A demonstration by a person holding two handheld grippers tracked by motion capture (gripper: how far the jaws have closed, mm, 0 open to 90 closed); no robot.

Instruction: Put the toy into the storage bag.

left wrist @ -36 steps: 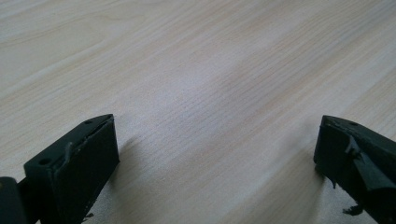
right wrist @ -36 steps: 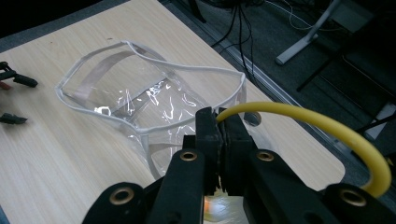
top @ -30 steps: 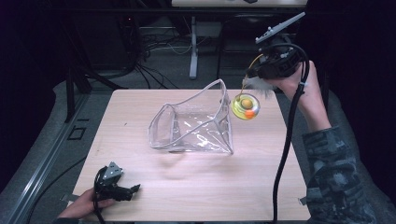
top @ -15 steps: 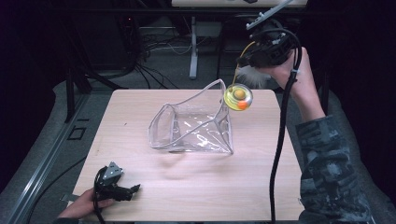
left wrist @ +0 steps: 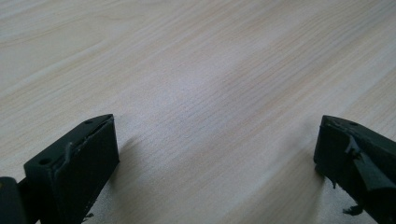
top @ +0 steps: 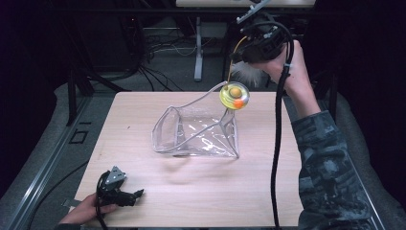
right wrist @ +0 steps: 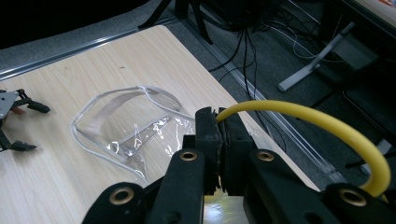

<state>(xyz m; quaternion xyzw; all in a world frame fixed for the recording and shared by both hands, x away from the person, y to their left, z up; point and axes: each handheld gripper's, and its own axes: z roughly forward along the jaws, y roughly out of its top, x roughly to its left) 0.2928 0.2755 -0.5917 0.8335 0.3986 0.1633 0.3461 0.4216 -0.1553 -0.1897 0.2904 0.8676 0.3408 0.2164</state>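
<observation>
Your right gripper is raised above the far edge of the tabletop, its fingers pressed together on a thin yellow cord, and from that cord a clear yellow ball with small orange pieces inside hangs in the air by the raised corner of the transparent bag. The bag's opening, stiffened by a pale rim, faces the left side of the tabletop and sits half collapsed, so the ball, as it hangs, is at the bag's high edge and not over the mouth. If you lower it here, I'd expect it to land on the plastic and roll off the far edge. The cord is slim and the ball can swing; a quick move could knock the bag flat or let the cord slip. Your left gripper rests on the near left corner, fingers spread wide and empty, well apart from the bag, so nothing steadies it.
</observation>
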